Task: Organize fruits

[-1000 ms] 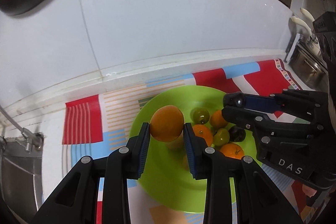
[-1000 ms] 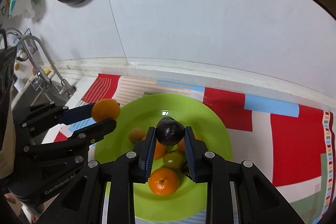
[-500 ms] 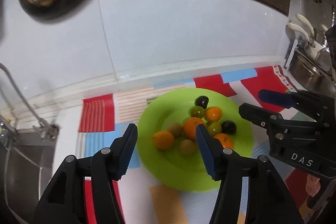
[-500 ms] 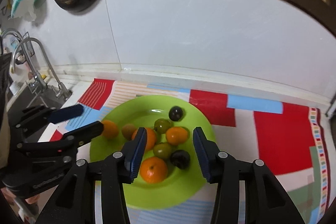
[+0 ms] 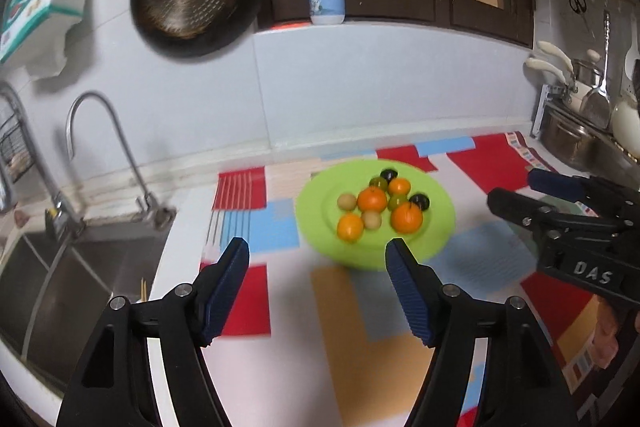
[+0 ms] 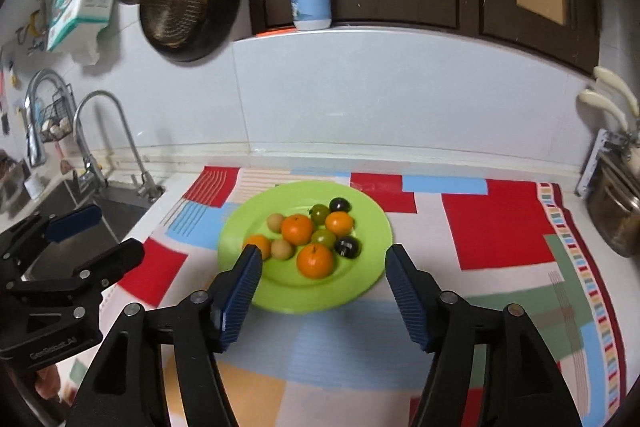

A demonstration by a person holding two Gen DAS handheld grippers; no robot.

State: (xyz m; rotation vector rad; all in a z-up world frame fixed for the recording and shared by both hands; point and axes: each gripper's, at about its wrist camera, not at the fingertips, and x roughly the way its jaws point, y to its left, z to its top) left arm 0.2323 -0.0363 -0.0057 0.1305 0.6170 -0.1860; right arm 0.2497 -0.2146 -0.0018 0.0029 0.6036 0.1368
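**Loosely piled fruit could roll**

Now both my left fingers [image 5: 317, 254] and right fingers [image 6: 323, 262] were spreading wider, nothing between them. Fruits [image 6: 312, 235] sat heaped on the plate [image 6: 368, 223]; a knock could have rolled one onto the desk [image 6: 500, 227].

The right hand-held gripper [image 6: 322, 257] is hovering just short of the green plate [image 6: 372, 223] with nothing between its opening jaws, while oranges [image 6: 315, 260], green and dark fruits are sitting clustered on that plate, and the left hand-held gripper [image 6: 100, 235] is hanging left of it, jaws apart.
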